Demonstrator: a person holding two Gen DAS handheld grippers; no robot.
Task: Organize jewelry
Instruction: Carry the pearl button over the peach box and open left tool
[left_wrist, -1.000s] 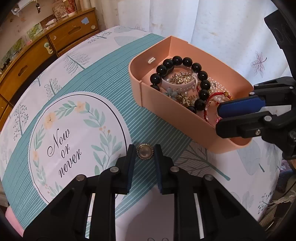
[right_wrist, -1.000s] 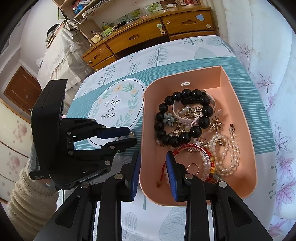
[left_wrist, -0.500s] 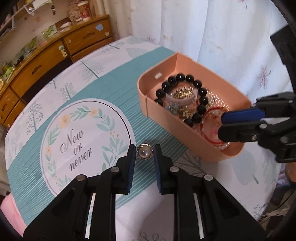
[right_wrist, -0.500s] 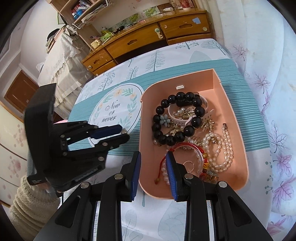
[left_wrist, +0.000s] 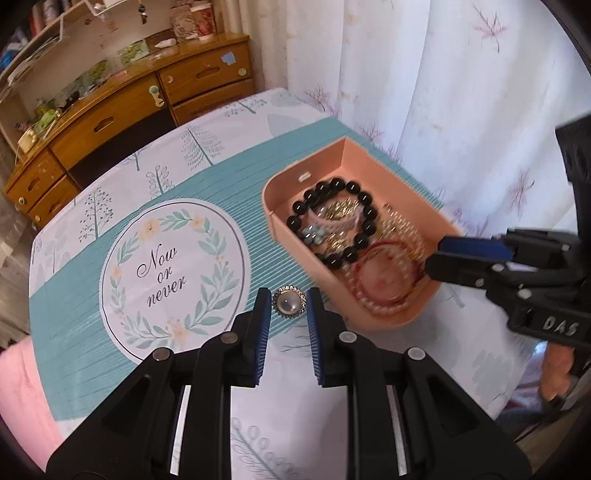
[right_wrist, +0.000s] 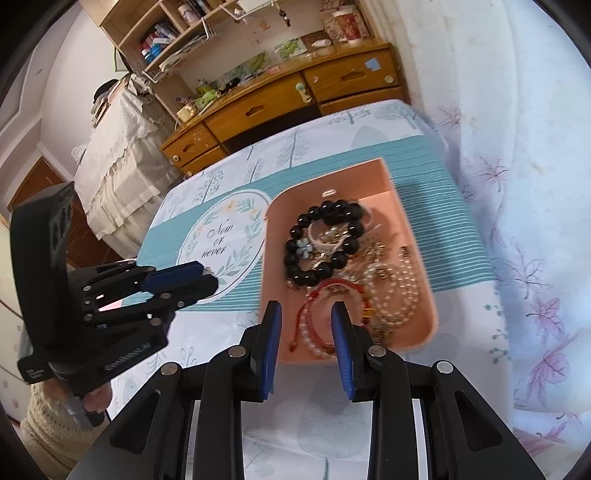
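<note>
Between my left gripper's (left_wrist: 288, 308) ribbed blue pads I am seeing a ring (left_wrist: 289, 301) with a milky, glossy stone rimmed in sparkling gold-toned metal. Beside it, the matt peach plastic tray (left_wrist: 306, 243) is holding glossy black beads (left_wrist: 369, 214). Under the tray, smooth printed tablecloth (left_wrist: 207, 184) is lying; beyond it, varnished wooden drawers (left_wrist: 207, 79) are shining.
</note>
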